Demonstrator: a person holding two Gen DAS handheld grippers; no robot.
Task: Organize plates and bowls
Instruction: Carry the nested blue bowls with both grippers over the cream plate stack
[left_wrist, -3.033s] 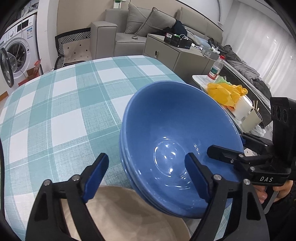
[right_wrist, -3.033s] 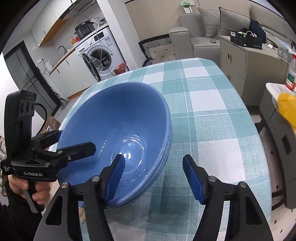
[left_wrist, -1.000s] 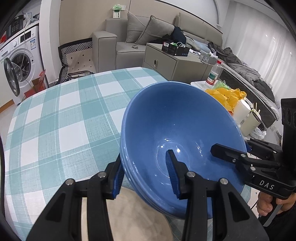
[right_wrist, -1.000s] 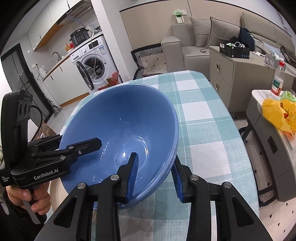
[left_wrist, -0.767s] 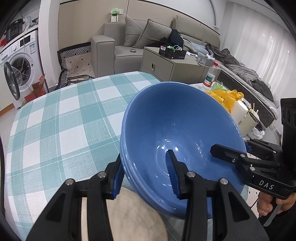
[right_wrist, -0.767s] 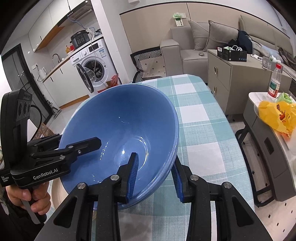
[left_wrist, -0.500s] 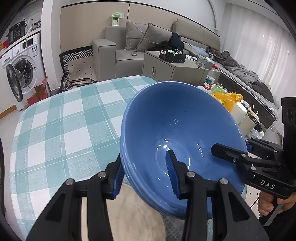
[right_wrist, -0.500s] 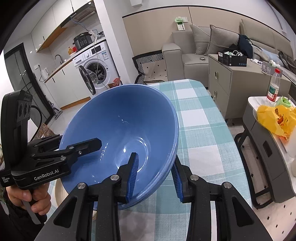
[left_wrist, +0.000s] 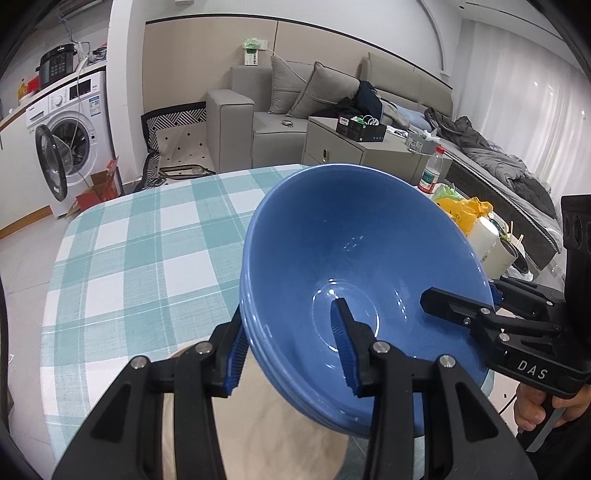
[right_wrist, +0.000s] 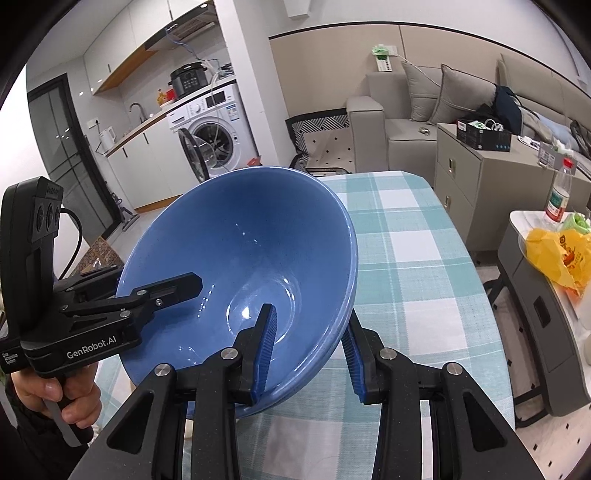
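Observation:
A stack of blue bowls (left_wrist: 354, 254) hangs in the air above the checked table, held from both sides. My left gripper (left_wrist: 291, 347) is shut on the stack's near-left rim, one pad inside and one outside. My right gripper (right_wrist: 308, 349) is shut on the opposite rim of the blue bowls (right_wrist: 251, 266). Each gripper shows in the other's view: the right one (left_wrist: 491, 317) at the far rim, the left one (right_wrist: 122, 295) at the left rim. A beige plate (left_wrist: 266, 424) lies on the table under the stack, mostly hidden.
The teal and white checked tablecloth (left_wrist: 140, 251) covers the table (right_wrist: 406, 266). A side table with a yellow bag (right_wrist: 554, 251) and a bottle (right_wrist: 557, 199) stands to the right. A sofa, a cabinet and a washing machine stand beyond the table.
Three seconds ago both grippers were open around the rim; they have since shut on it. In the last second the stack has risen higher above the table with both grippers.

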